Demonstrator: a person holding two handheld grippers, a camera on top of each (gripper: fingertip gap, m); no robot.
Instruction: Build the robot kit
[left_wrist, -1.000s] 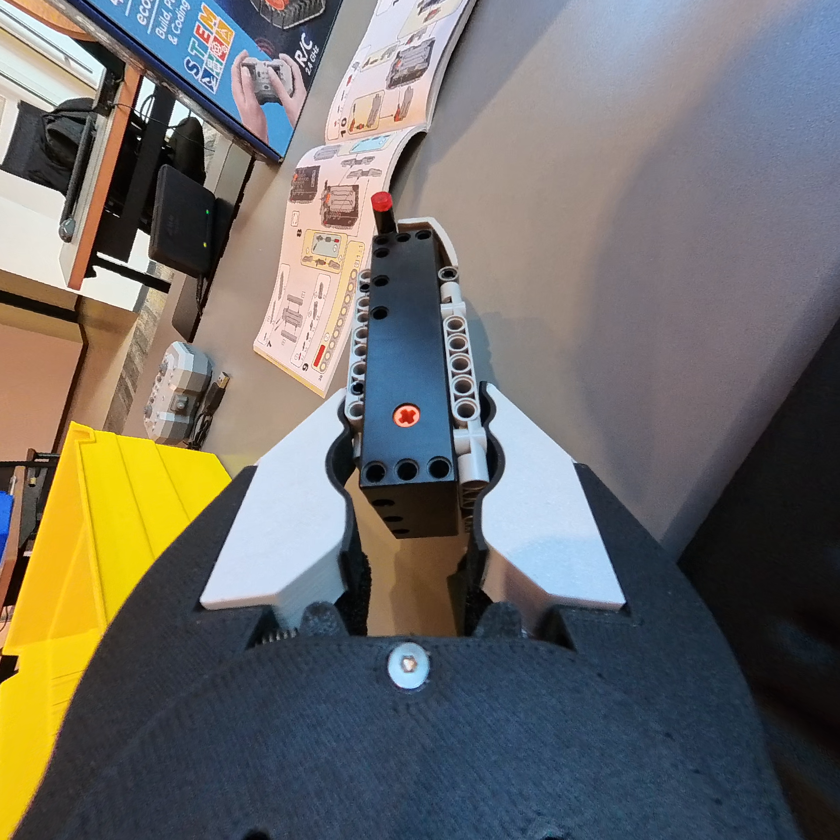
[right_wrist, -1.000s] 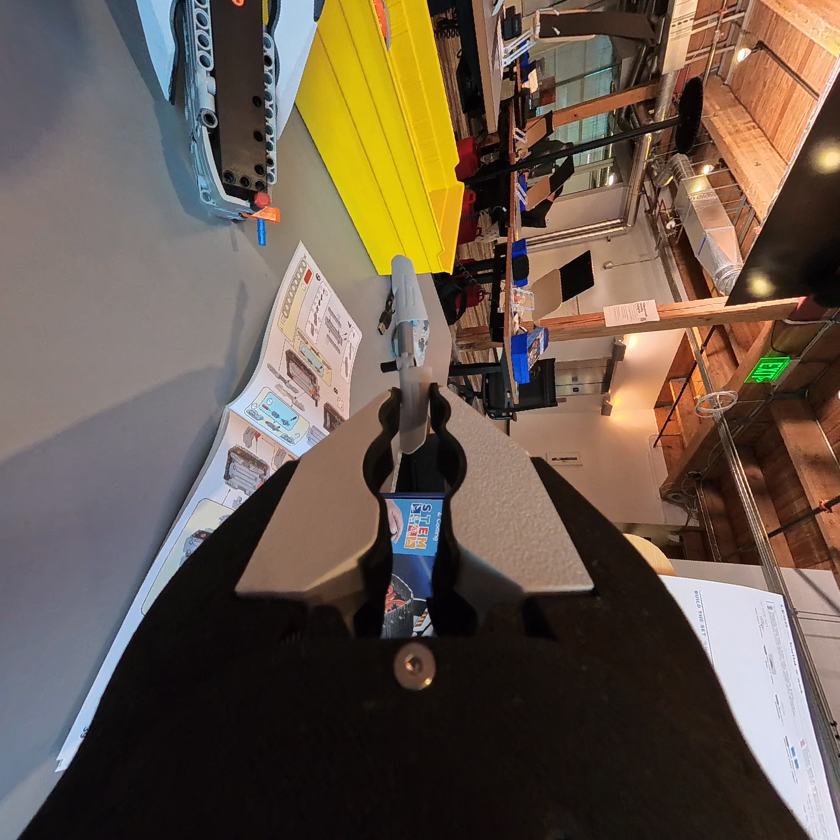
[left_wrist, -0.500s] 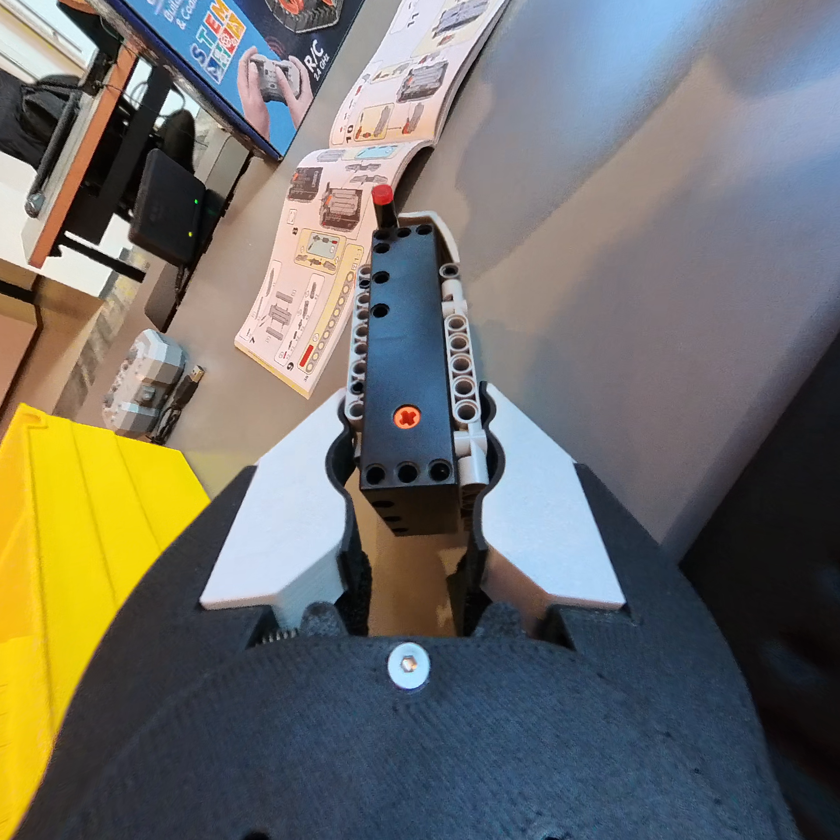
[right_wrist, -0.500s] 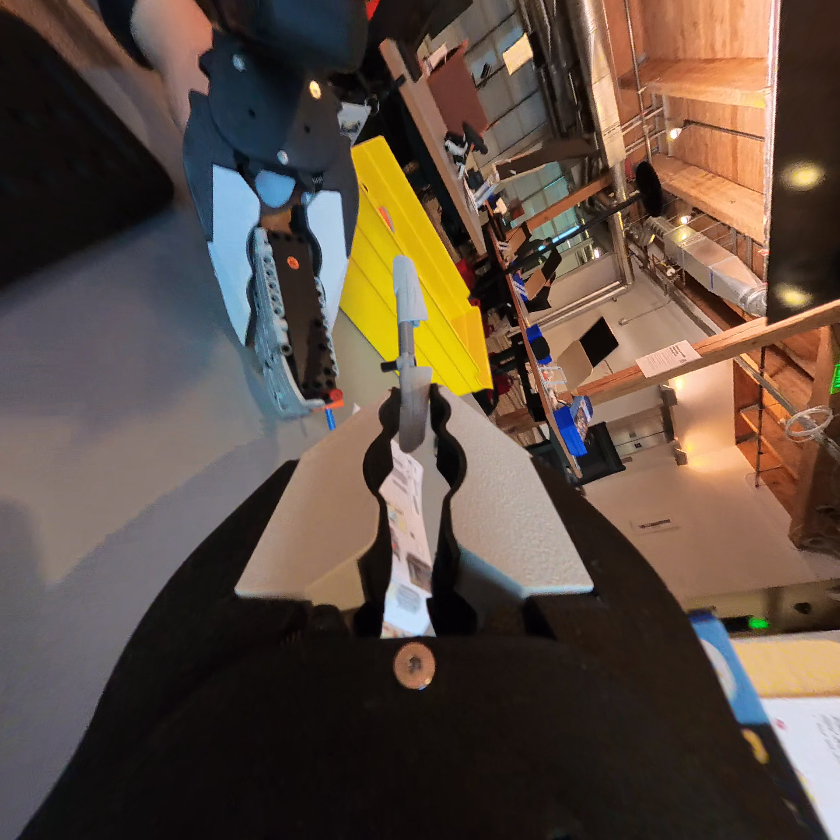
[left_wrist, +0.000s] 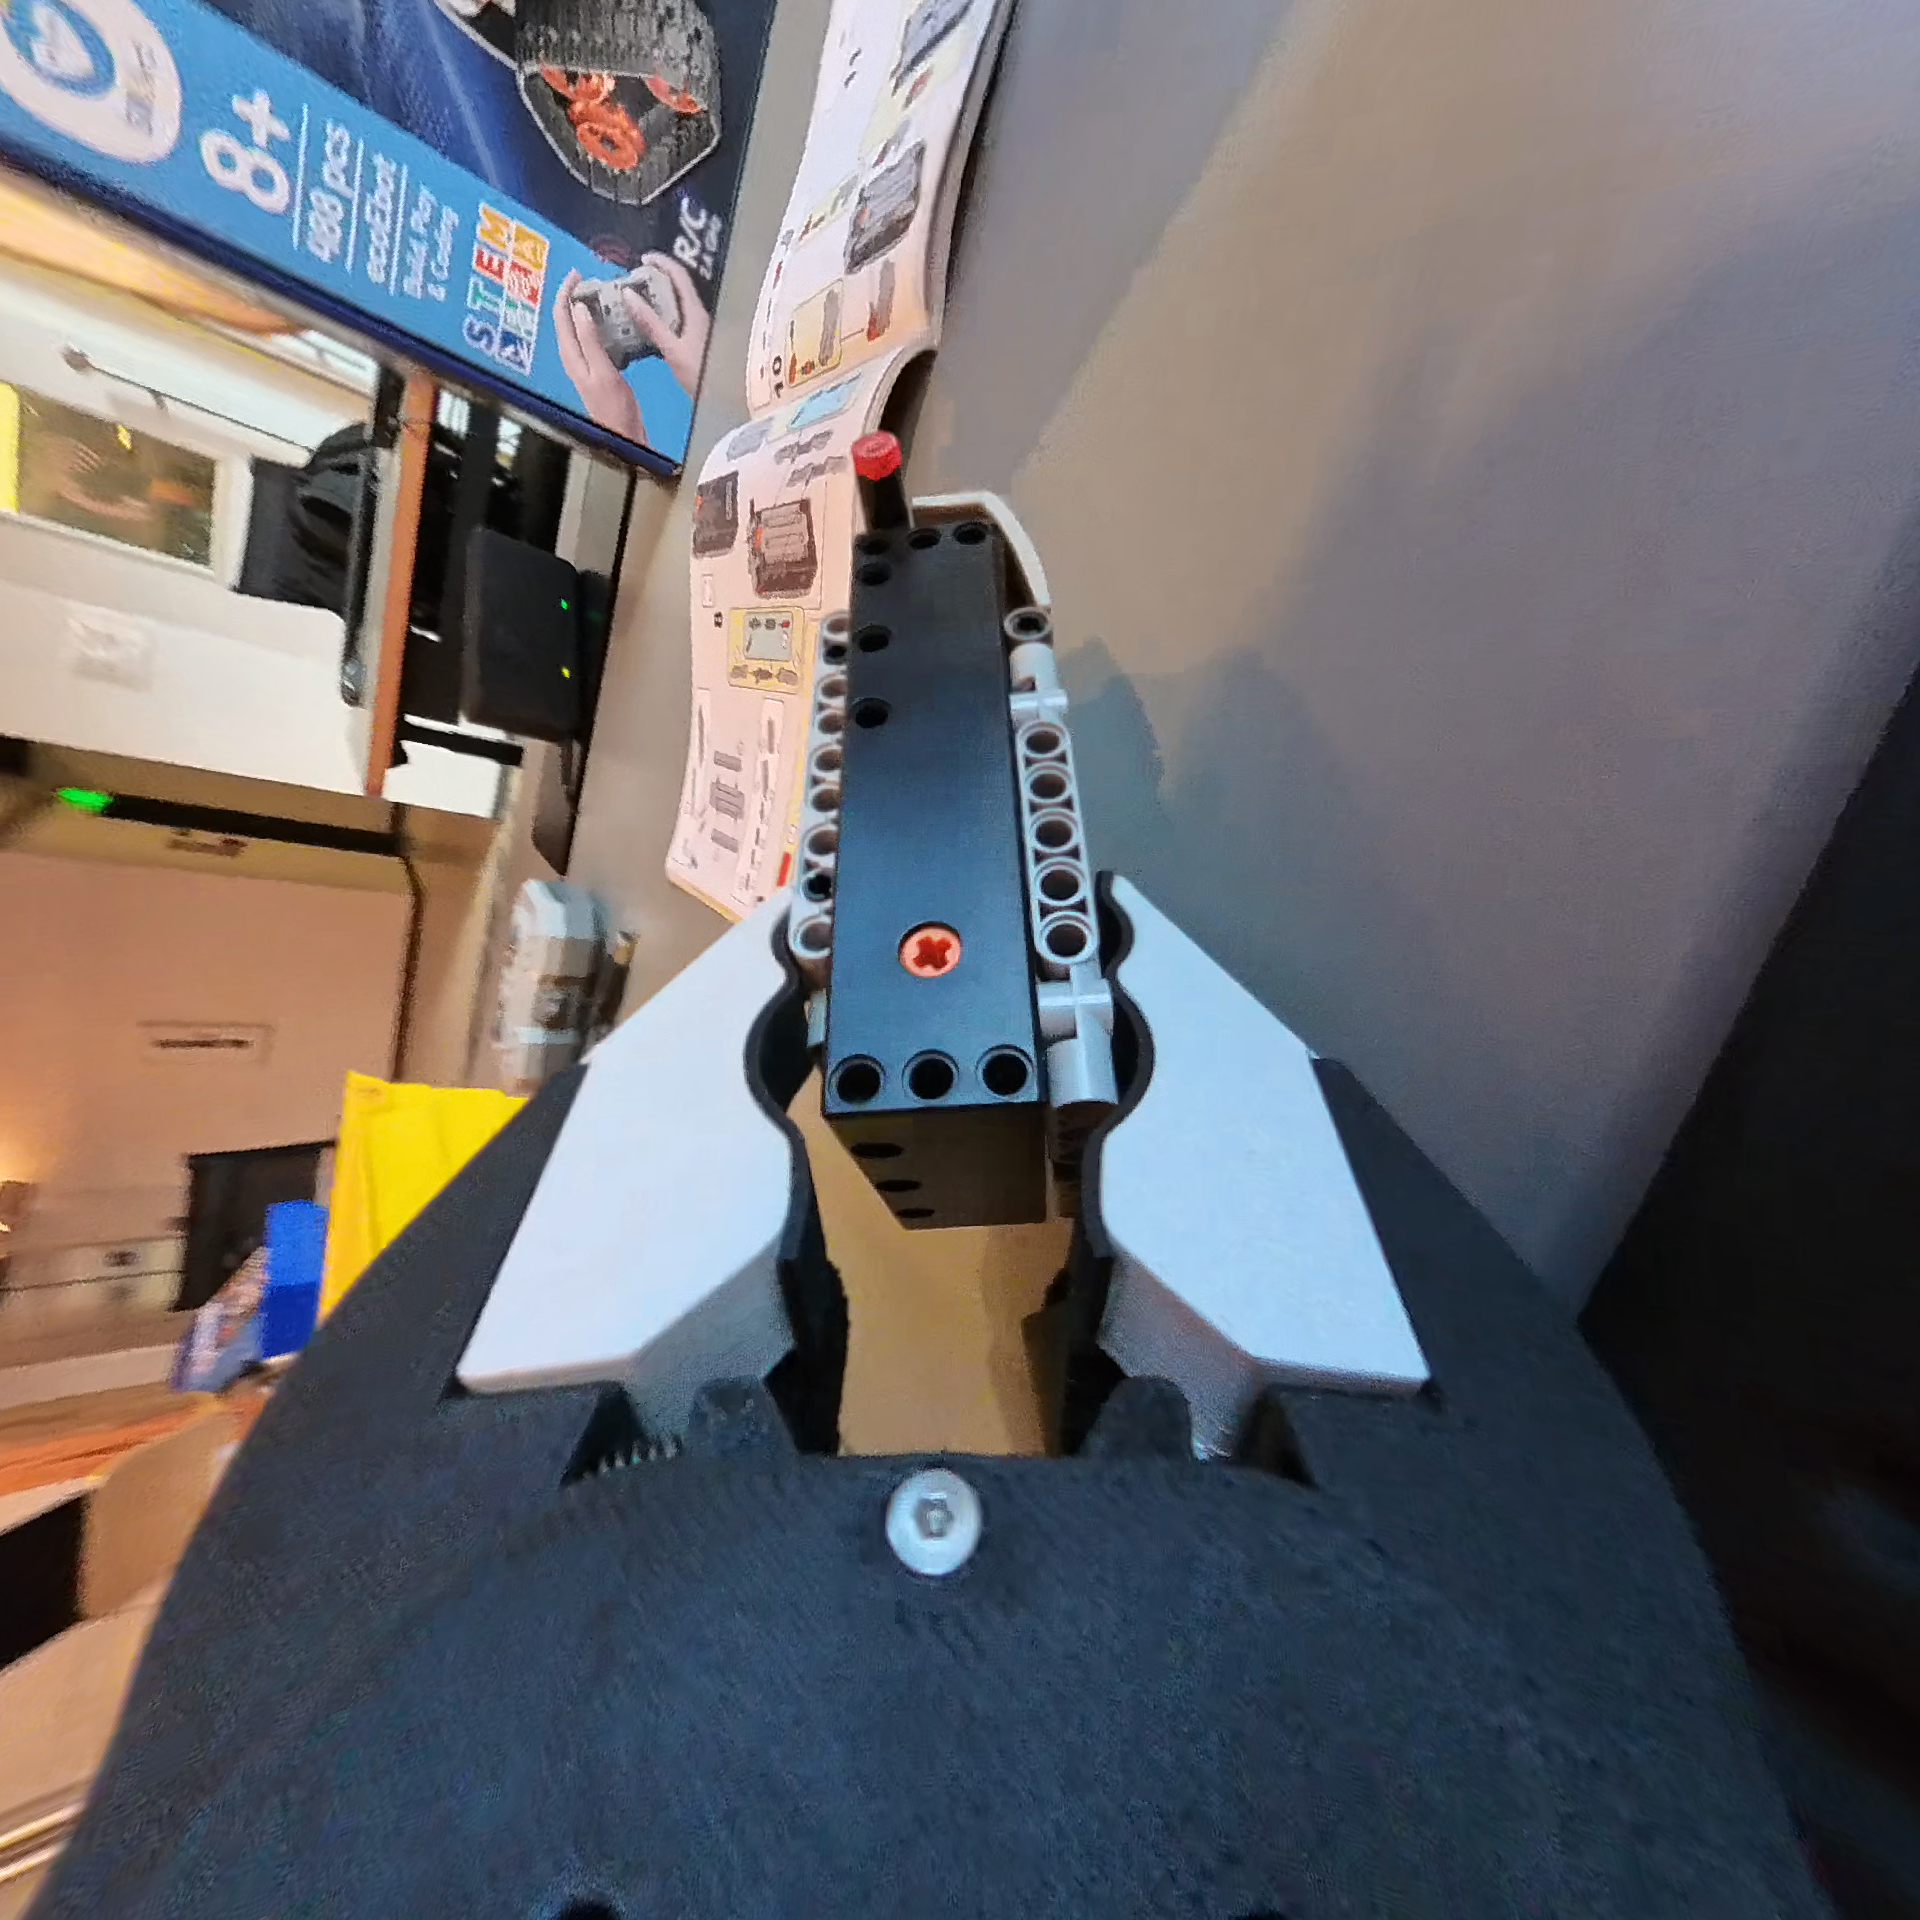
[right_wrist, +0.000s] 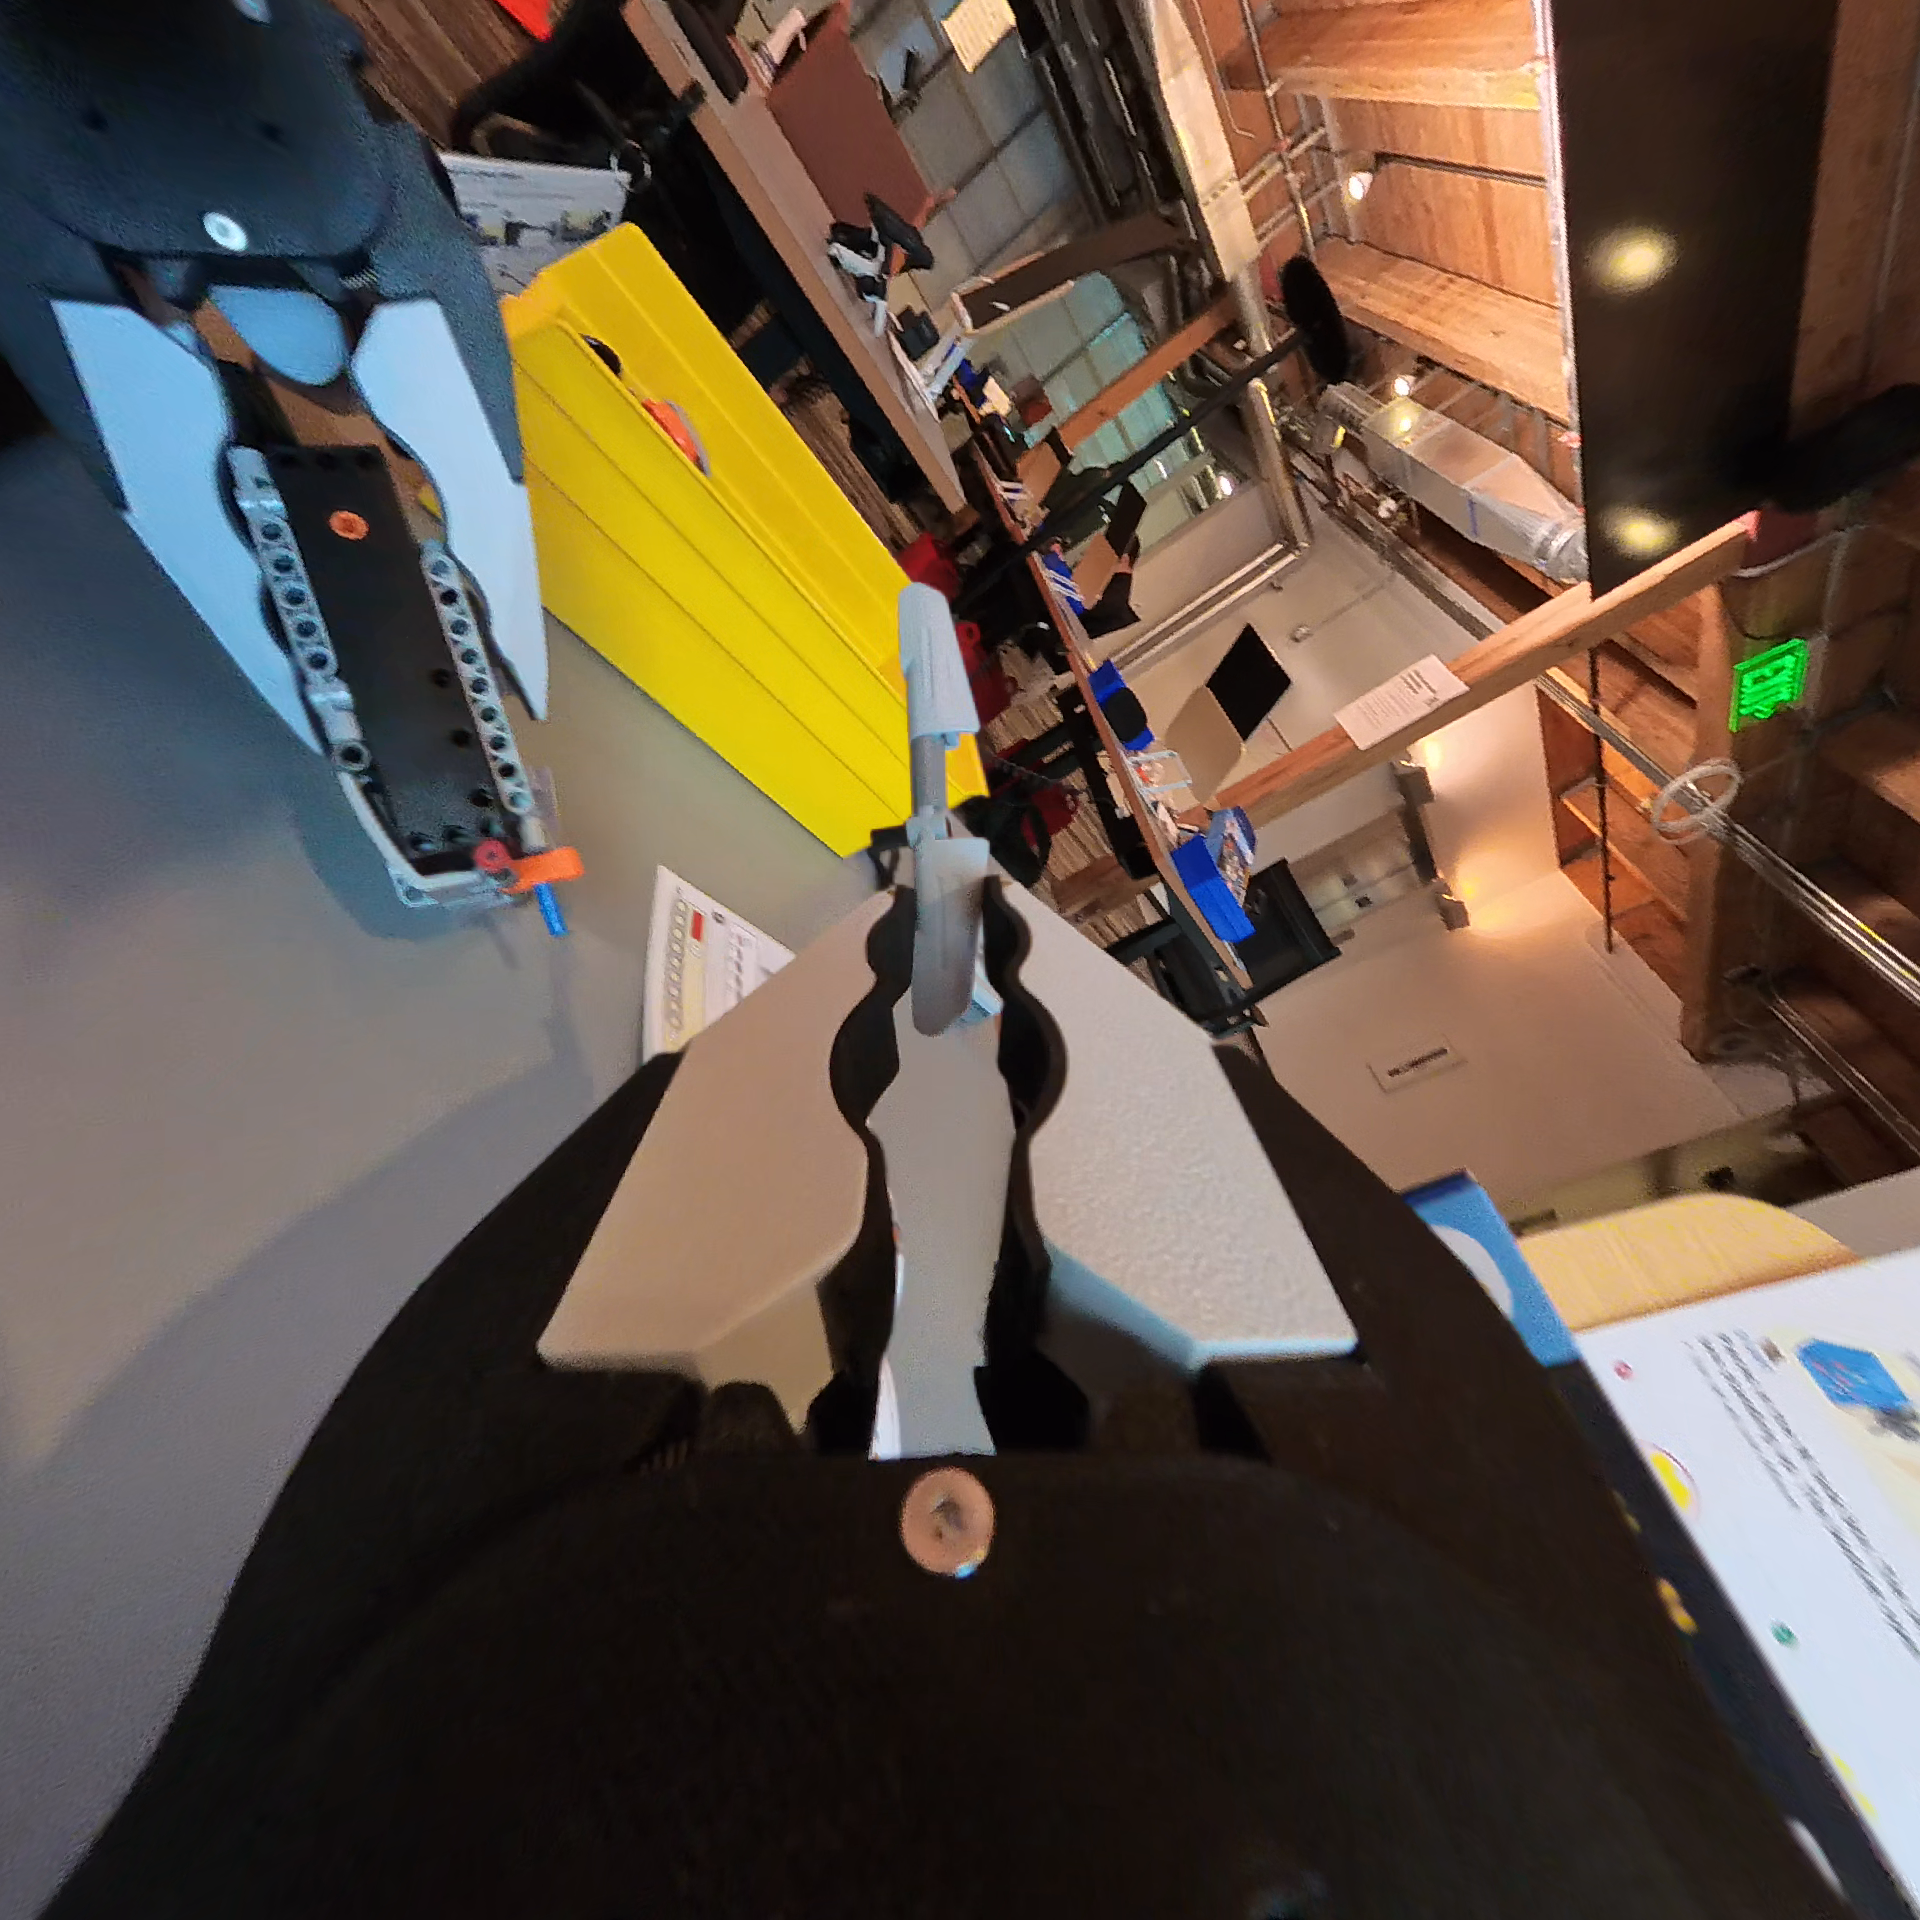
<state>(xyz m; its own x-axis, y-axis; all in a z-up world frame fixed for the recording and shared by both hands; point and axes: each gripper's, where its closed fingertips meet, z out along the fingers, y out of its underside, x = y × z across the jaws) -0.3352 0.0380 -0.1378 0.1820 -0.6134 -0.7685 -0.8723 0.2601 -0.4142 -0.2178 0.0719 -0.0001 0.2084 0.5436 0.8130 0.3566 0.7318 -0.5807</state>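
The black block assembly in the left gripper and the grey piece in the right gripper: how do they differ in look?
The black block assembly is wide and boxy, with grey holed beams along both sides; the grey piece is thin and one pale colour.

The left gripper stands spread around the assembly; the right gripper is nearly closed on the piece.

Both stick out forward past the fingertips.

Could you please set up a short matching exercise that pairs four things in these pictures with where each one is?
Things
1. black brick block with grey holed beams
2. slim pale grey plastic piece
3. yellow plastic bin
4. open instruction booklet

Places
A. lying flat on the grey table
B. clamped in the right tool
C. clamped in the left tool
D. standing on the table behind the left tool

Pairs: 1-C, 2-B, 3-D, 4-A
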